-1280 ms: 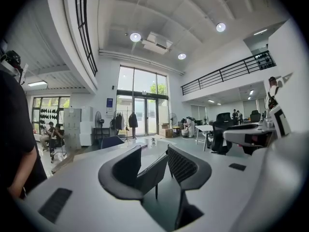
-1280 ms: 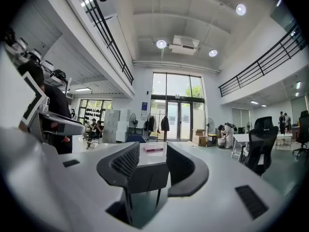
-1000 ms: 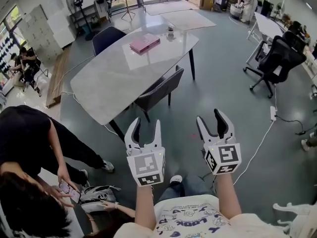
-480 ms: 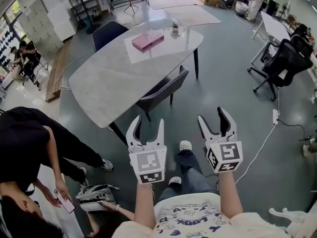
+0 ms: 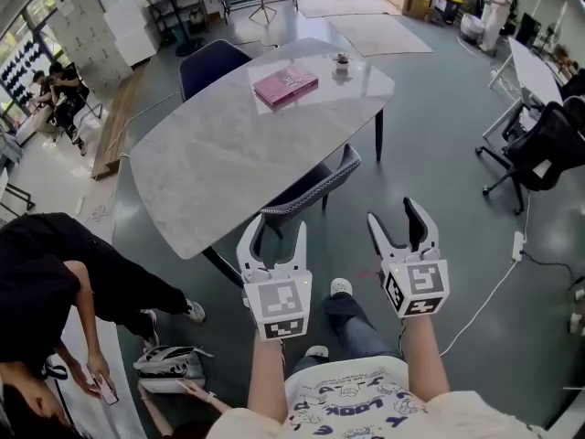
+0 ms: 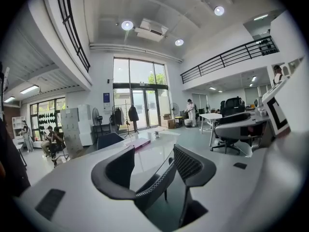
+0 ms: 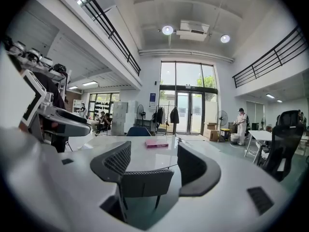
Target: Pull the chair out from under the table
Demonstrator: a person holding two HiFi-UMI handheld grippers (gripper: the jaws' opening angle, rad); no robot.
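Note:
A dark grey chair (image 5: 315,183) is tucked under the near side of a long marble-topped table (image 5: 219,154), with its back toward me. My left gripper (image 5: 274,230) is open just short of the table's near edge and left of the chair back. My right gripper (image 5: 395,216) is open over the floor, right of the chair. In the left gripper view the chair (image 6: 153,193) shows beyond the open left gripper (image 6: 153,153). In the right gripper view the chair back (image 7: 142,181) shows beyond the open right gripper (image 7: 152,151). Neither gripper touches the chair.
A pink book (image 5: 286,84) and a small pot (image 5: 342,62) lie on the table. A blue chair (image 5: 212,67) stands at its far side. A person in black (image 5: 55,273) and a bag (image 5: 169,364) are at my left; a black office chair (image 5: 548,144) and a floor cable (image 5: 494,291) at my right.
Both grippers have moved forward toward the table and chair, which now sit closer. The left gripper now overlaps the table's near edge.

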